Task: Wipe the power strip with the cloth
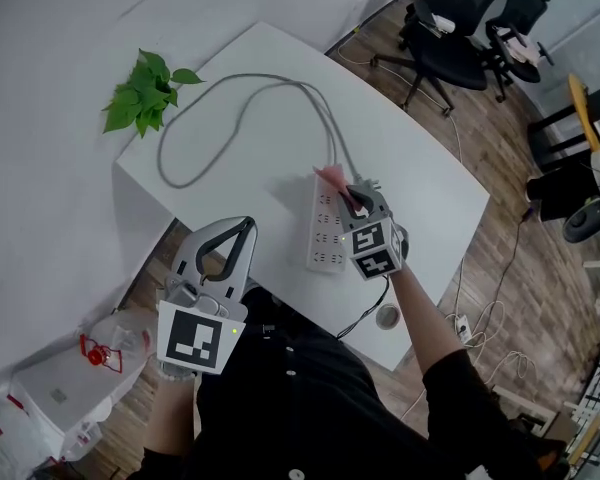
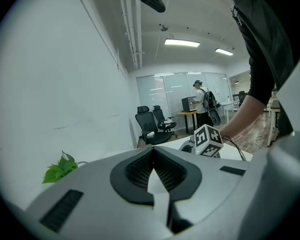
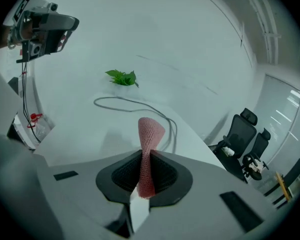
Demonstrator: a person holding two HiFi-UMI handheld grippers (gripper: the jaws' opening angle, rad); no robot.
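A white power strip lies on the white table, and its grey cable loops away toward the far left. My right gripper hovers over the strip's far end, shut on a pink mesh cloth. In the right gripper view the cloth stands pinched upright between the jaws of the right gripper. My left gripper is held low at the table's near-left edge, shut with nothing in it. In its own view the left gripper has its pads pressed together.
A green potted plant sits at the table's far left corner. A small round object rests near the table's front edge. Black office chairs stand beyond the table. Plastic-wrapped items lie on the floor at left.
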